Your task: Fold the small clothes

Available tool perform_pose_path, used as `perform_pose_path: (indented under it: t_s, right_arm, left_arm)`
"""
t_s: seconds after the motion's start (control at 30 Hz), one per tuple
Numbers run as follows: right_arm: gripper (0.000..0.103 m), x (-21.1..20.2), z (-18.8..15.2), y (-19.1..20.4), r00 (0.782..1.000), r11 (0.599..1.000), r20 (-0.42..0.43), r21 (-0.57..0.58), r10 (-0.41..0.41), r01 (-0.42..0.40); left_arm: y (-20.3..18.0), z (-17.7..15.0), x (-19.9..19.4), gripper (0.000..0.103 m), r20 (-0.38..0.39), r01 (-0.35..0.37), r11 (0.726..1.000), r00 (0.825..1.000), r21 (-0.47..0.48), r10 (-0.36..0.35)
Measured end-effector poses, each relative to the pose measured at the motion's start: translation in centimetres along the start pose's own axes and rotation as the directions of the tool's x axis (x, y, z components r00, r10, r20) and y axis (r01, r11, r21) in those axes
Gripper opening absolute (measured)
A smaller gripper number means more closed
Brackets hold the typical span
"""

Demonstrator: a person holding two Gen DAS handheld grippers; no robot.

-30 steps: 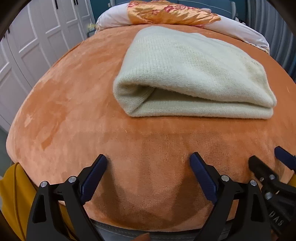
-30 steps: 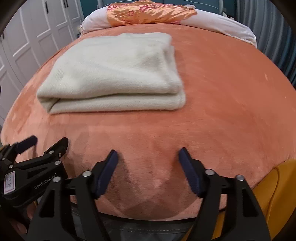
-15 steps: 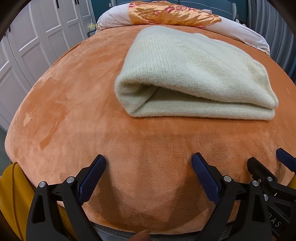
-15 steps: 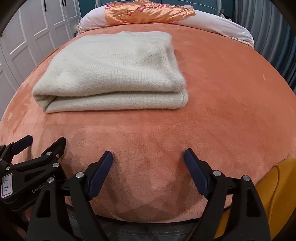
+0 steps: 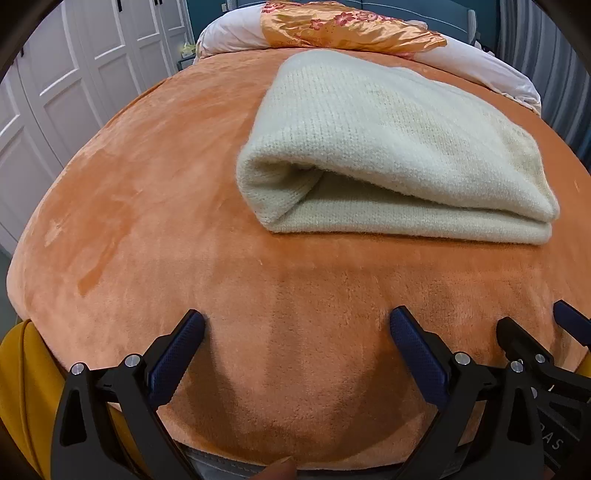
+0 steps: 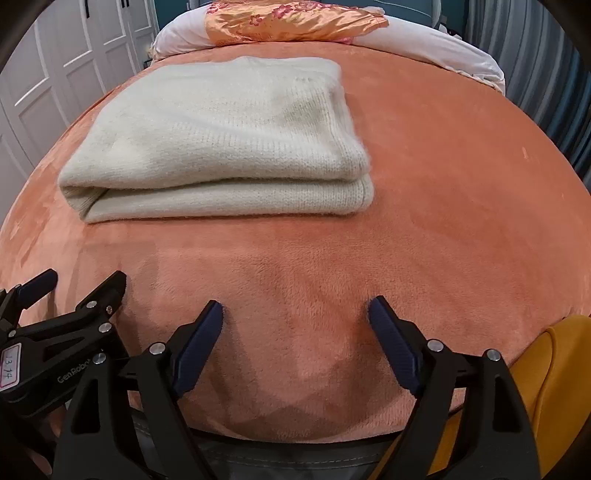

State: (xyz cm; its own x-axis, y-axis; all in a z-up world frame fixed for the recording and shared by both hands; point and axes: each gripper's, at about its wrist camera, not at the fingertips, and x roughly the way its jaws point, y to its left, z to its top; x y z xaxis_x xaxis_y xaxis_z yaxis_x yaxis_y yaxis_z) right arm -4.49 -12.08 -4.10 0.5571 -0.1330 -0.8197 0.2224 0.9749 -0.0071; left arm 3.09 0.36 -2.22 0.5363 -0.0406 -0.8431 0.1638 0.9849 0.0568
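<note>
Both tongs, left tongs (image 5: pixel 297 330) and right tongs (image 6: pixel 295 314), we are holding wide open and empty near the folded cream knitted garment (image 5: pixel 399 147) on the orange plush bed (image 5: pixel 147 206), seemingly because folding is complete.

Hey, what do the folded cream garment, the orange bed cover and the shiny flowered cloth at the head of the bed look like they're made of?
Folded cream garment: looks like knitted wool or acrylic, matte, with visible stitch rows and a fuzzy edge.
Orange bed cover: seemingly plush fleece or velvet, with a short nap showing lighter and darker brush marks.
Flowered cloth: probably satin or silk-like fabric, glossy, with sharp highlights on its creases.
</note>
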Motion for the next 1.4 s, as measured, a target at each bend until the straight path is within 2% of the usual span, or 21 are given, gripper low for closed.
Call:
perform_pose_path:
  t_s: [0.4,0.77,1.4]
  right_arm:
    - [0.085,0.6,0.6,-0.1,1.000,1.000,-0.025,0.009,0.001,-0.001]
    - [0.086,1.1,1.3,-1.3,0.999,1.000,-0.042,0.008,0.011,-0.010]
    - [0.086,1.2,1.1,-1.2,0.999,1.000,-0.040,0.014,0.010,-0.010]
  left_arm:
    - [0.2,0.4,0.4,0.098,-0.015,0.000,1.000,1.000,-0.002,0.000]
    - [-0.1,1.1,0.6,0.098,-0.063,-0.004,1.000,0.998,-0.001,0.004]
    - [-0.5,1.2,0.5,0.098,-0.089,-0.018,1.000,0.996,0.003,0.018]
